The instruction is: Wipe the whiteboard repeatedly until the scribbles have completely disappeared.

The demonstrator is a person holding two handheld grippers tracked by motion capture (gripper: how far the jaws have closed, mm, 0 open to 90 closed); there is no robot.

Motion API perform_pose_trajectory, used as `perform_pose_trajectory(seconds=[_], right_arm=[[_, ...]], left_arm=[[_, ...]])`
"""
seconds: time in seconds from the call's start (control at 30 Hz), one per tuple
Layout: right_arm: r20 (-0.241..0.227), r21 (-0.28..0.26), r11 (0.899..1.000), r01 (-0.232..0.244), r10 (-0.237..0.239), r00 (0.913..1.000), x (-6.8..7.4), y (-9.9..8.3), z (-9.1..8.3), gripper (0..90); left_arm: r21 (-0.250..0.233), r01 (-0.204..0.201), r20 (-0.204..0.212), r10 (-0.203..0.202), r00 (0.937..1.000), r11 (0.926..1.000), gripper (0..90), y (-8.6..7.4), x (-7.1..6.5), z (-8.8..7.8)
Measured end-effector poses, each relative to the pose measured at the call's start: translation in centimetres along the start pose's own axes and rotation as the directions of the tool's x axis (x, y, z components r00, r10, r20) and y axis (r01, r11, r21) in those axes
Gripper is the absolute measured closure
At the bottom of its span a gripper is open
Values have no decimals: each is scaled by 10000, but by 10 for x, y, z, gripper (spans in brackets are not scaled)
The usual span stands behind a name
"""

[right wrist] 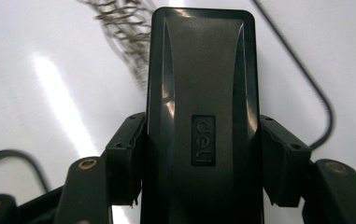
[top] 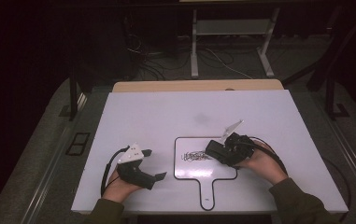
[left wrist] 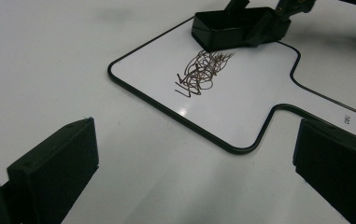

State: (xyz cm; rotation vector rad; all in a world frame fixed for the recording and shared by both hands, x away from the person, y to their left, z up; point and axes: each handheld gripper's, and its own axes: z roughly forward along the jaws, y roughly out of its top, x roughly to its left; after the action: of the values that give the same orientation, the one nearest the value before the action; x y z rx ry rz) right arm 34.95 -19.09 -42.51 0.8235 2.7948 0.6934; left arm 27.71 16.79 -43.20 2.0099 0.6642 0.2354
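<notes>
The right gripper (top: 218, 151) pinched a black eraser (right wrist: 202, 116) between its jaws, the eraser lying on the whiteboard (top: 192, 171) just beside the scribble (top: 195, 156). The left gripper (top: 153, 164) rested on the table (top: 166, 112) left of the board, jaws spread.

a lab or test room set up for recording, dim and bare. a white table (top: 166, 116) stands on a grey floor (top: 40, 154), with loose cables (top: 213, 58) trailing behind it around the metal legs of a stand (top: 194, 46). the room beyond the table is dark.
</notes>
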Motion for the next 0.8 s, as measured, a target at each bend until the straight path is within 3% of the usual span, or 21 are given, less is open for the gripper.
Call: perform_pose_trajectory(seconds=[0.27,0.37,0.73,0.8], right_arm=[[205,-60,9985,-538,539,9983,-20,6,4,383],[322,-26,9992,-395,396,9987,-16,6,4,383],[55,263,9991,345,-346,9994,9,-4,-4,383],[-35,226,9997,132,-131,9999,6,-3,-3,383]], left_arm=[[-37,21,5,-21,10000,10000,0,0,0,1],[-20,11,10,-11,10000,10000,0,0,0,1],[-5,24,12,-24,10000,10000,0,0,0,0],[26,12,19,-12,10000,10000,0,0,0,1]])
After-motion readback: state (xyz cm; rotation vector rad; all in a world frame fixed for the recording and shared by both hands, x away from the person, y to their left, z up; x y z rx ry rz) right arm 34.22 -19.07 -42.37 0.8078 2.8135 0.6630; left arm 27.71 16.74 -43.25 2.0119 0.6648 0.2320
